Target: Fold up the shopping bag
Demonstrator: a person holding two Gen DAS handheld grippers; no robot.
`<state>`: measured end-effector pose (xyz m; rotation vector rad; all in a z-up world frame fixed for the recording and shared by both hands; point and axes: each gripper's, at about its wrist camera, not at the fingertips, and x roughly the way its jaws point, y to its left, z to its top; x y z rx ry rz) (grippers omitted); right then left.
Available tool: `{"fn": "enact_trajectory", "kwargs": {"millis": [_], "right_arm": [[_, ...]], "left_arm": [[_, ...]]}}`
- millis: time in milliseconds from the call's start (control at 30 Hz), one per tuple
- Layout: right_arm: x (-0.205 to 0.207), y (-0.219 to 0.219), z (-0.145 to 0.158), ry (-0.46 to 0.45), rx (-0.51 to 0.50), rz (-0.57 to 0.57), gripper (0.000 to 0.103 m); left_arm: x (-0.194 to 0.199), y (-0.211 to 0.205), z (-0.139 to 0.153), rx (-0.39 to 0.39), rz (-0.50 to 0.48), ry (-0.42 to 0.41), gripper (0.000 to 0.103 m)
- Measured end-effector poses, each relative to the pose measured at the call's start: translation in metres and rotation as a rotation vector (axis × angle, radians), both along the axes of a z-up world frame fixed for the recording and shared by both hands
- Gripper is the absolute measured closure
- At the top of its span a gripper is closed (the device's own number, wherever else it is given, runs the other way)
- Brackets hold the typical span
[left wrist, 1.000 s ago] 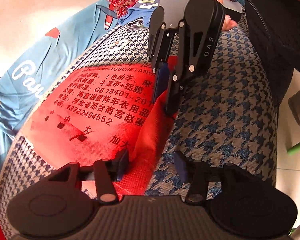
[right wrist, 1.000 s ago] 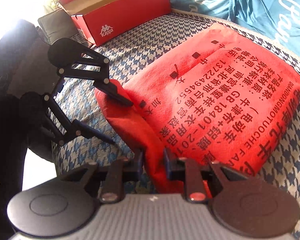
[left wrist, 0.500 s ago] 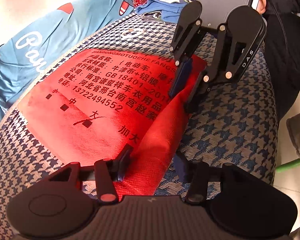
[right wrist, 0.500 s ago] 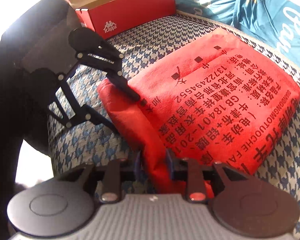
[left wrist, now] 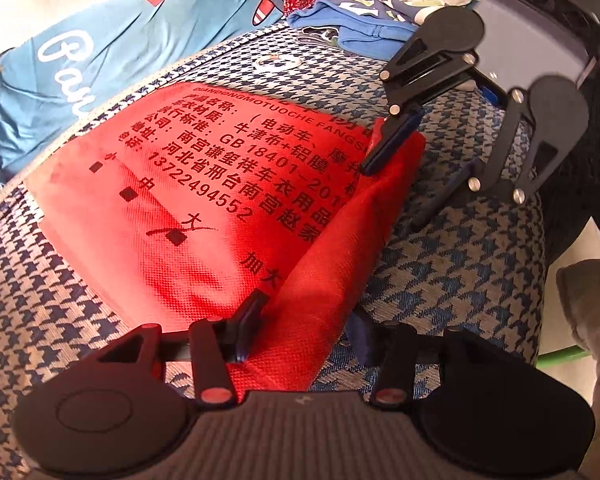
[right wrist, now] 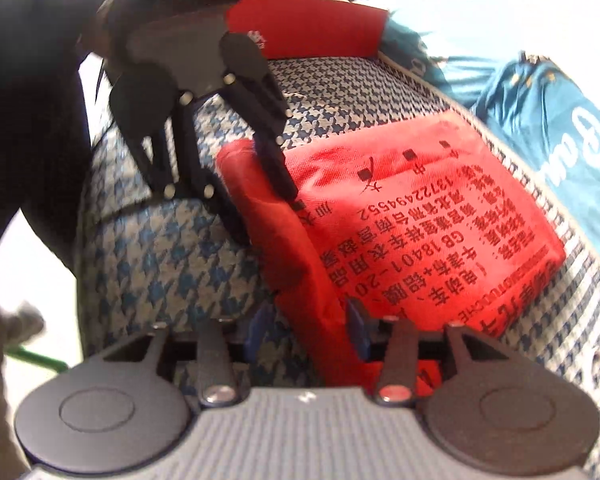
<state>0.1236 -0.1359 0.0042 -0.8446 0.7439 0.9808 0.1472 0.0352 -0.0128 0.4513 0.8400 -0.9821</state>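
Item: houndstooth cushion [left wrist: 452, 280], blue and white weave, the bearing surface under both tools and filling most of each wrist view. Item: blue printed cloth [left wrist: 100, 60] with white lettering, lying beyond the cushion's far edge, on the far left ahead of the left tool and on the far right ahead of the right one. Item: red shopping bag [left wrist: 204, 208], non-woven, printed in black characters and digits, lying folded flat on the cushion with one raised folded edge running from one tool to the other. Item: red shoe box [right wrist: 312, 32], lid off, beyond the cushion and straight ahead of the right tool, partly behind the opposite tool. Item: heap of patterned fabrics [left wrist: 340, 12], red and blue, beyond the cushion ahead of the left tool. Item: left gripper [left wrist: 304, 328], pointing down at the near end of the raised fold; jaws stand apart with the red edge between them, the left-hand finger [left wrist: 248, 324] lying on the bag, the other seemingly clear of it. Item: right gripper [right wrist: 308, 330], at the opposite end of the same fold; jaws are opening, the red edge between them, neither finger visibly pressing it. Item: green rod [left wrist: 568, 354], low at the right, off the cushion's side.
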Motion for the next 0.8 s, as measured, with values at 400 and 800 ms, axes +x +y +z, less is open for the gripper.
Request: {"fn": "enact_trajectory", "kwargs": {"millis": [400, 800], "right_arm": [[0.028, -0.011, -0.005, 0.171, 0.082, -0.122, 0.081], [0.008, -0.016, 0.002, 0.228, 0.064, -0.105, 0.081]], "left_arm": [[0.001, 0.002, 0.002, -0.019, 0.032, 0.024, 0.054], [-0.023, -0.004, 0.005, 0.01, 0.037, 0.044, 0.05]]}}
